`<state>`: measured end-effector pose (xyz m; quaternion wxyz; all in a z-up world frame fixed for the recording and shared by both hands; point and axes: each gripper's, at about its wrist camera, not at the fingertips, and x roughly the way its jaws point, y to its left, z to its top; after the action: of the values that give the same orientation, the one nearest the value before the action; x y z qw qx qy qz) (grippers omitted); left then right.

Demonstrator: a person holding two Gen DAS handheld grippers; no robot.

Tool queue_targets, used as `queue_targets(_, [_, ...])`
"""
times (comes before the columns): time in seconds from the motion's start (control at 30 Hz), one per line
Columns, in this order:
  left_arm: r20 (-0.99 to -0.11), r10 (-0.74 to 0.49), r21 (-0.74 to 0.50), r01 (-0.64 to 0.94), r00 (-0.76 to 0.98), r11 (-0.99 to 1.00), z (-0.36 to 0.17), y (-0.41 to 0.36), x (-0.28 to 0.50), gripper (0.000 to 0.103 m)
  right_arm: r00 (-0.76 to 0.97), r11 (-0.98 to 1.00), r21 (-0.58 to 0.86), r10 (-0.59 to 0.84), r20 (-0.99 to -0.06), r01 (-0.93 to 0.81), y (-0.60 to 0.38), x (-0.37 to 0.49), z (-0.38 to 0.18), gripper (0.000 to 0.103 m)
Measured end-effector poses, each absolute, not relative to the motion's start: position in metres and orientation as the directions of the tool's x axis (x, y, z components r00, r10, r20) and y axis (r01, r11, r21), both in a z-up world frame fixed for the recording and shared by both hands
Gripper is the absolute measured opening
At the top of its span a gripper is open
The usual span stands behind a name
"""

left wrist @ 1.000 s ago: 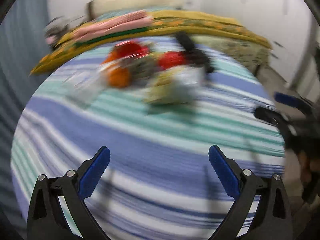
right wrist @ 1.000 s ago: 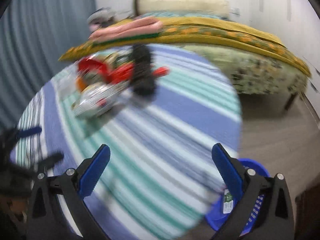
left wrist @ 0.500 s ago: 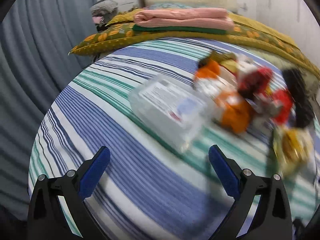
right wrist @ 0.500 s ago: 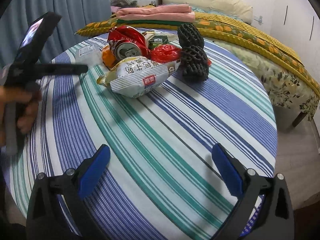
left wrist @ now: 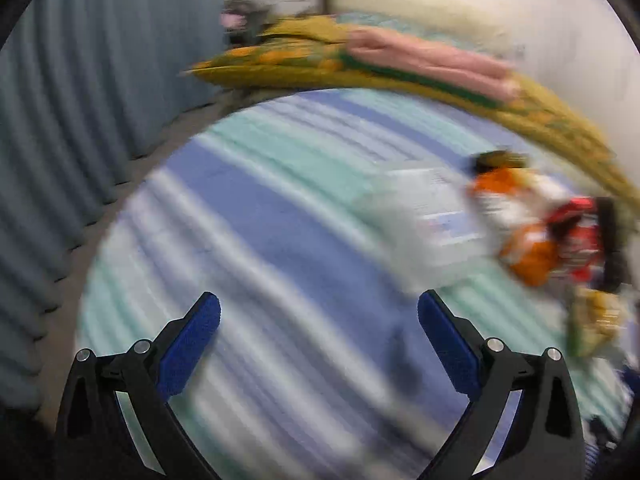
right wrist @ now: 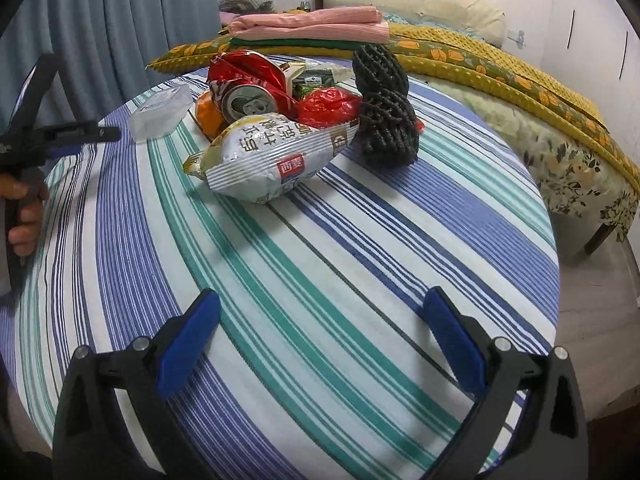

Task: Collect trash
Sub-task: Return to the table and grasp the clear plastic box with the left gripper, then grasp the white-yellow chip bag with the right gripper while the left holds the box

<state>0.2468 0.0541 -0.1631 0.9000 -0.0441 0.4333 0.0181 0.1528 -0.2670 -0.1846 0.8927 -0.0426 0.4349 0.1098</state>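
Both my left gripper (left wrist: 319,318) and right gripper (right wrist: 322,316) have fingers wide apart, holding nothing. My left view is all blurry. The trash pile (right wrist: 280,120) sits far back on the striped counter (right wrist: 320,260), with open cloth before my right fingers.

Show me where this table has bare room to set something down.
The near half of the striped tablecloth is bare, from the snack bag to the right gripper. Trash crowds the far side, from the clear plastic box to the black mesh.
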Motion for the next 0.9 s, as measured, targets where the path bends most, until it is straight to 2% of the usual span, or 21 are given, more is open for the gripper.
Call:
queue_targets(0.1, [-0.783,-0.076,-0.083,0.017,0.618,0.996,-0.157,0.028,0.266,0.098,0.595,0.973,0.031,0.165,-0.787,-0.229,-0.267,0.153,-0.185,0.098])
queue_targets(0.23, [-0.804,0.012,0.014,-0.002,0.594,1.0,-0.163,0.006,0.308,0.098,0.6,0.973,0.024,0.16,-0.784,-0.229,-0.266,0.151,-0.185,0.098])
queue_targets(0.37, [-0.845,0.035,0.033,-0.013,0.533,0.999,-0.179,0.006,0.332,0.098,0.593,0.973,0.038,0.169,-0.787,-0.227,-0.268,0.152,-0.185,0.098])
queue_targets(0.4, [-0.841,0.027,0.033,0.002,0.541,0.999,-0.179,0.005,0.331,0.095,0.592,0.973,0.041,0.171,-0.787,-0.227,-0.269,0.153,-0.185,0.098])
queue_targets(0.43, [-0.836,0.013,0.028,0.019,0.549,0.999,-0.179,0.005,0.329,0.081,0.592,0.973,0.041,0.171,-0.788,-0.227,-0.269,0.153,-0.185,0.098])
queue_targets(0.5, [-0.83,-0.007,0.031,0.058,0.558,0.998,-0.177,0.003,0.322,0.065,0.591,0.973,0.042,0.171,-0.788,-0.226,-0.269,0.153,-0.185,0.098])
queue_targets(0.67, [-0.817,-0.059,0.037,0.154,0.574,0.987,-0.173,0.002,0.278,0.064,0.59,0.973,0.045,0.174,-0.789,-0.227,-0.27,0.154,-0.186,0.098])
queue_targets(0.8, [-0.818,-0.161,-0.011,0.264,0.553,0.964,-0.173,0.002,0.223,0.065,0.59,0.973,0.045,0.174,-0.789,-0.227,-0.27,0.154,-0.186,0.098])
queue_targets(0.9, [-0.812,-0.174,-0.01,0.284,0.558,0.959,-0.173,-0.003,0.2,0.066,0.589,0.973,0.046,0.175,-0.789,-0.227,-0.27,0.154,-0.186,0.098])
